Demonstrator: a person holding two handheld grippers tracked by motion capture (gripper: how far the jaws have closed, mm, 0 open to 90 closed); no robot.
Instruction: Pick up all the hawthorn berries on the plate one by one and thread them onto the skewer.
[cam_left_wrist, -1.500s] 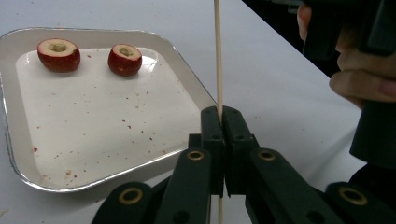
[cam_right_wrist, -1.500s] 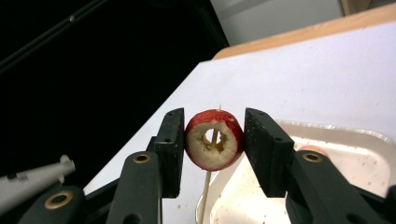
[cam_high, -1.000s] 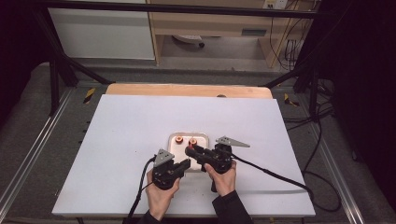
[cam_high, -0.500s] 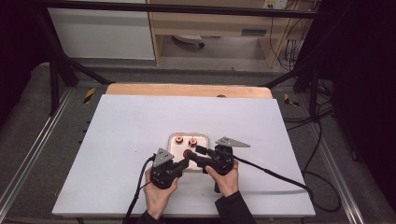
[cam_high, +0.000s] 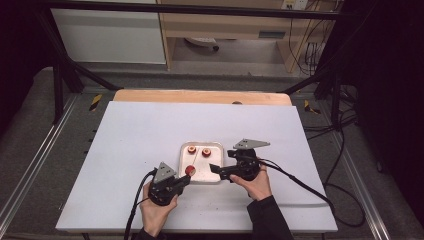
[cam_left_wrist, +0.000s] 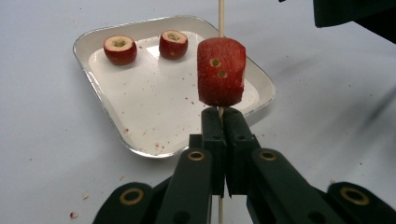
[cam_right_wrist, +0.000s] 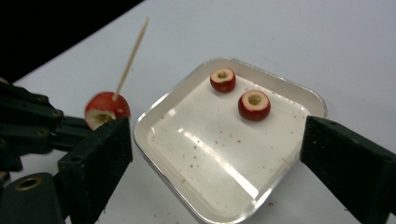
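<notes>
My left gripper (cam_left_wrist: 223, 116) is shut on a thin wooden skewer (cam_left_wrist: 221, 18). A red cored fruit piece (cam_left_wrist: 221, 72) is threaded on the skewer just above the jaw tips. In the high view this gripper (cam_high: 183, 179) holds the fruit piece (cam_high: 190, 170) over the near left corner of a white tray (cam_high: 202, 171). Two more red cored pieces (cam_high: 191, 149) (cam_high: 206, 152) lie at the tray's far end. My right gripper (cam_high: 216, 170) hovers at the tray's near right. Its jaws have just been opening and stand wide (cam_right_wrist: 215, 135) with nothing between them.
The tray (cam_right_wrist: 154, 154) sits on a white board over a wooden table, speckled with red crumbs. The left gripper (cam_right_wrist: 28, 126) and its skewered piece (cam_right_wrist: 105, 109) show at the left of the right gripper view. A dark metal frame surrounds the table.
The right gripper's jaws have opened and it has drawn back to the right, away from the skewered piece. The left gripper has shifted toward the near left with the skewer.
</notes>
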